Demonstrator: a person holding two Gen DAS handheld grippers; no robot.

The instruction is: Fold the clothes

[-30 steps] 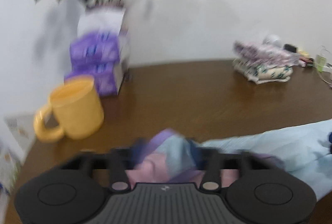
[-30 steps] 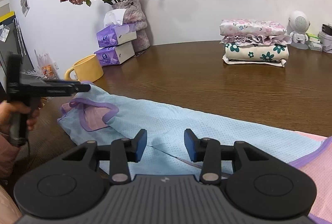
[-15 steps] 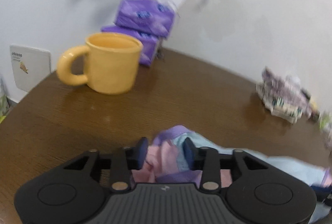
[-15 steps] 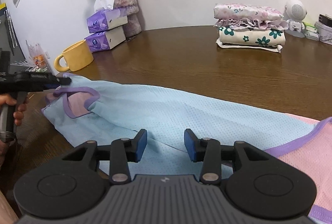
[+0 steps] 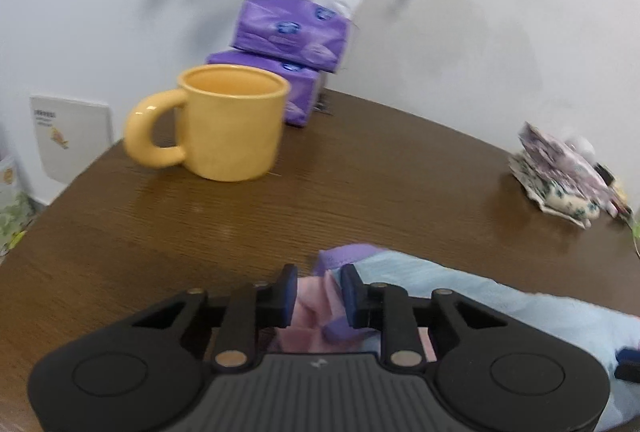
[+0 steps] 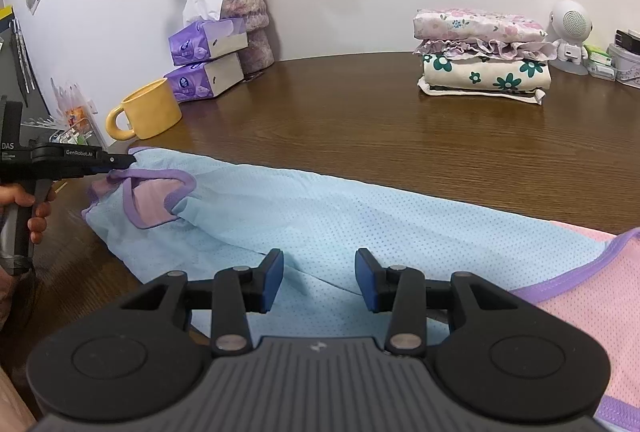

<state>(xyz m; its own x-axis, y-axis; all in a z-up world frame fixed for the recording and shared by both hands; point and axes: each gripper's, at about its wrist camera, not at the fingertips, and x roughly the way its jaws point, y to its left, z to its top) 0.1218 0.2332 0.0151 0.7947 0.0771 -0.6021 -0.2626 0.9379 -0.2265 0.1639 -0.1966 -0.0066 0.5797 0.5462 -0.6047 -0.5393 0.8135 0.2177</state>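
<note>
On the brown table (image 6: 360,120) a yellow mug (image 5: 232,124) stood at about 10 o'clock from the left gripper (image 5: 318,292), with two purple tissue packs (image 5: 288,36) stacked behind it and a vase of dried roses (image 6: 240,16) behind those. At 2 o'clock, well apart, lay a pile of folded clothes (image 6: 484,56), and a small white speaker (image 6: 570,32) stood just beside it. Nothing stood between the grippers and the garment.

The light blue shirt (image 6: 320,216) with purple trim lay spread across the near side of the table, its pink inside showing at the neck opening and at the right end. The left gripper pointed toward 12 o'clock, low over the table, and its jaws had the purple-edged cloth between them; they seemed clenched on it, but this view was a little blurred. In the right wrist view a hand (image 6: 28,208) held its handle at 9 o'clock. The right gripper (image 6: 319,280) hovered above the middle of the shirt, jaws spread wide, holding nothing.
</note>
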